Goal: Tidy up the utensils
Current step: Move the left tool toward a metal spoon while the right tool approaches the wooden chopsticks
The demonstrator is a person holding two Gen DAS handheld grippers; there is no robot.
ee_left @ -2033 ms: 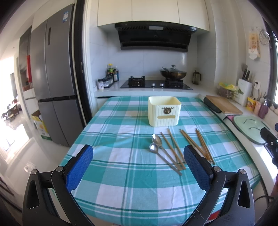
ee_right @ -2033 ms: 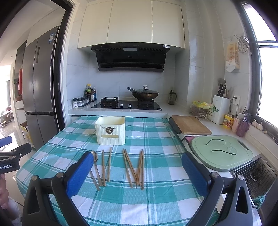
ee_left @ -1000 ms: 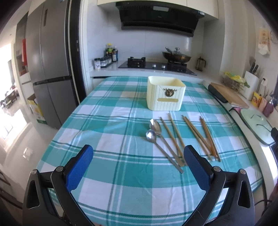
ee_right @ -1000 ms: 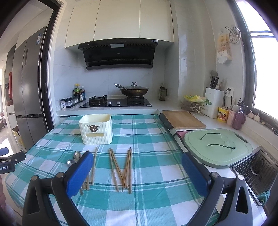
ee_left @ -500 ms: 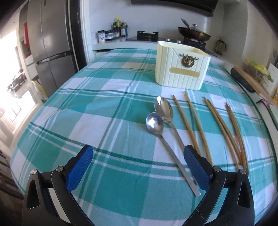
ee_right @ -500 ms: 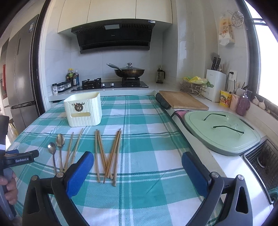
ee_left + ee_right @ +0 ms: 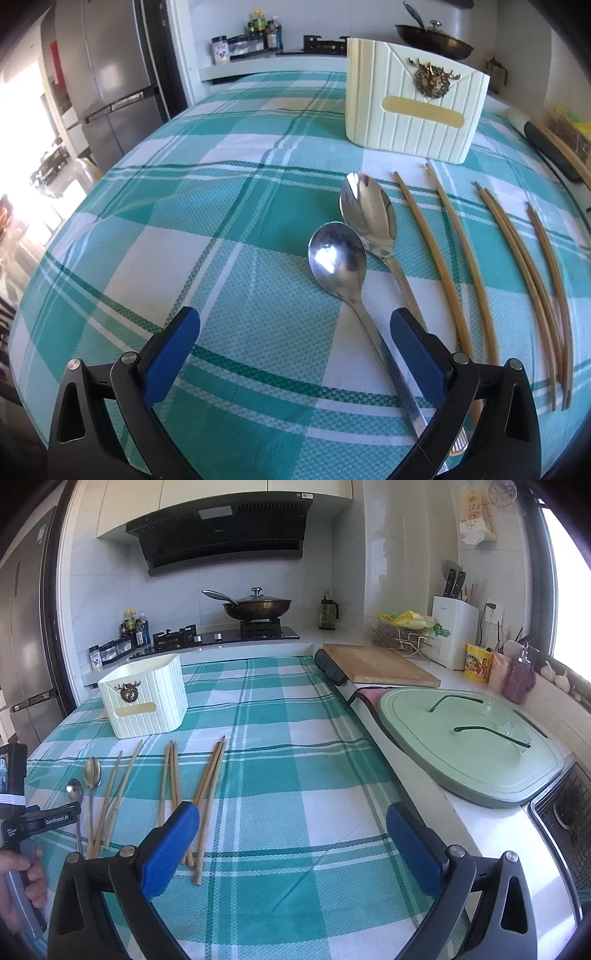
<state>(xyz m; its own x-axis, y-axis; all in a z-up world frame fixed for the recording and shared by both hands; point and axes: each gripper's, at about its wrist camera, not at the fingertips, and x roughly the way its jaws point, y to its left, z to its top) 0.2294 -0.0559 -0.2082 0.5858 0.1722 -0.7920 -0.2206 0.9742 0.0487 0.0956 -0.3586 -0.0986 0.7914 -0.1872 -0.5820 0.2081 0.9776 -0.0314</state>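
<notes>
Two steel spoons lie side by side on the teal checked cloth: the nearer spoon and the farther spoon. Several wooden chopsticks lie to their right. A cream ribbed utensil box stands behind them. My left gripper is open, low over the cloth, its fingers either side of the nearer spoon's handle. My right gripper is open above the cloth, right of the chopsticks, holding nothing. The right wrist view also takes in the box, the spoons and the left gripper's black body.
A pale green lid and a wooden cutting board lie on the counter right of the table. A stove with a wok is behind. A fridge stands far left. A person's hand holds the left gripper.
My left gripper has dropped and advanced toward the spoons, which now look much larger. My right gripper has tilted down and shifted right, so the chopsticks sit further left in its view.
</notes>
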